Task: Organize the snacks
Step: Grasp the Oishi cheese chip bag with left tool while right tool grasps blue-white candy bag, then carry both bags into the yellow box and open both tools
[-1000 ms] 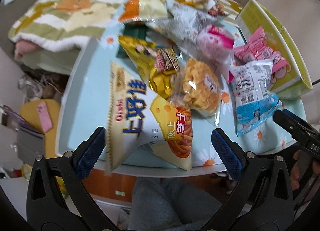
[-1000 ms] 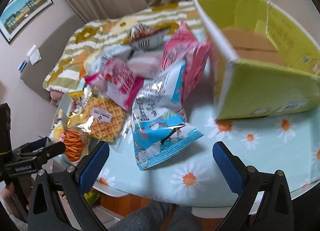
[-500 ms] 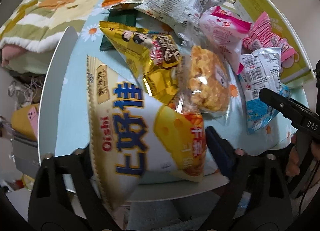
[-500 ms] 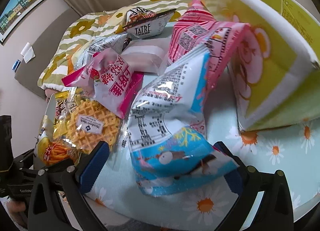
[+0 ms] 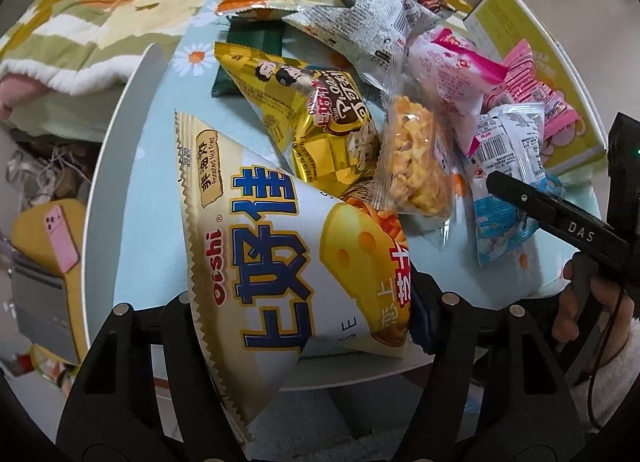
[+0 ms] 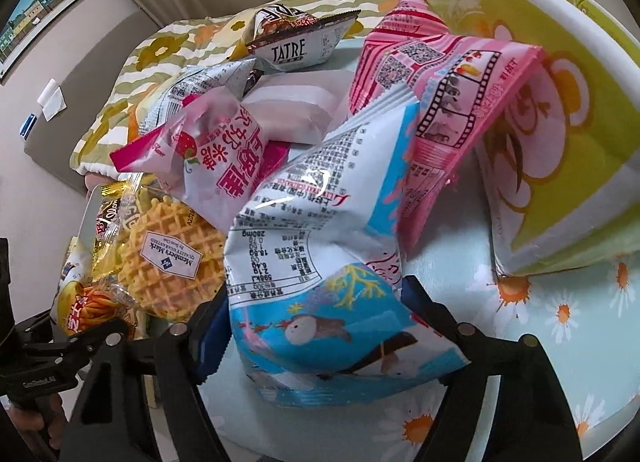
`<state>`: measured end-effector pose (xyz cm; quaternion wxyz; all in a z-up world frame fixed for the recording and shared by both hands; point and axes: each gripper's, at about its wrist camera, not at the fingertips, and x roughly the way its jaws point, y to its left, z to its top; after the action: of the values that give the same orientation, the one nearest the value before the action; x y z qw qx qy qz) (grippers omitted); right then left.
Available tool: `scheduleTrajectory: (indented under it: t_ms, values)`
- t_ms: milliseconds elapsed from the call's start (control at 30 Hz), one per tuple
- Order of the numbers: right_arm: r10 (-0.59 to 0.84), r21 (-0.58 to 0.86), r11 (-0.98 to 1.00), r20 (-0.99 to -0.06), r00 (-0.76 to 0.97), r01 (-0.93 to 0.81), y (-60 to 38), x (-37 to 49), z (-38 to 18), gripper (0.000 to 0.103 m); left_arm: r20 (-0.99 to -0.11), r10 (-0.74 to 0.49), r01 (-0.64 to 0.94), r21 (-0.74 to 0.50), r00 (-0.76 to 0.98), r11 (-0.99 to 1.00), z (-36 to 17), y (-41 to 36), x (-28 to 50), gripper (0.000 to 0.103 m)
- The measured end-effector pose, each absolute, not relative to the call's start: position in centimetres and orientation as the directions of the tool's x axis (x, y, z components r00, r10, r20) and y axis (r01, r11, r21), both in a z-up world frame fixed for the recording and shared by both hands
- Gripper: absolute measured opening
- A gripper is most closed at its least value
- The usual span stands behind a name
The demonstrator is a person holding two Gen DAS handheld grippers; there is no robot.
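Left gripper (image 5: pixel 304 326) had its jaws clamped on the Oishi cheese bag (image 5: pixel 280 254) at the table's (image 5: pixel 120 166) near edge; right gripper (image 6: pixel 316 326) pinched the blue penguin bag (image 6: pixel 328 262) beside the green box (image 6: pixel 560 166).

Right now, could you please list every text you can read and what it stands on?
"Oishi": cheese snack bag in the left gripper.
"DAS": right gripper.
"TATRE": white packet.
"Member's Mark": waffle pack.
"280mg": blue bag in the right gripper.
Other print: too small.
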<state>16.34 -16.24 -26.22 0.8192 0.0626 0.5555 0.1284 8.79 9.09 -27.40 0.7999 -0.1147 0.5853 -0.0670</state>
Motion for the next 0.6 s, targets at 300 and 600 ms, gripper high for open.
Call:
scheduleTrajectory:
  t_ms: [300,600]
  values:
    - [0.271,0.233,0.962,-0.877,0.396,-0.141,-16.9,15.2,-23.8,0.066,-0.904,-0.227,-0.039,-0.258,0.364,0.965,-24.2,9.8,7.4,0.066]
    - [0.272,0.218,0.961,-0.841,0.468,-0.167,-16.4,14.5,-18.7,0.066,-0.854,-0.21,0.001,-0.238,0.476,0.971,-17.5,10.1,8.4,0.066]
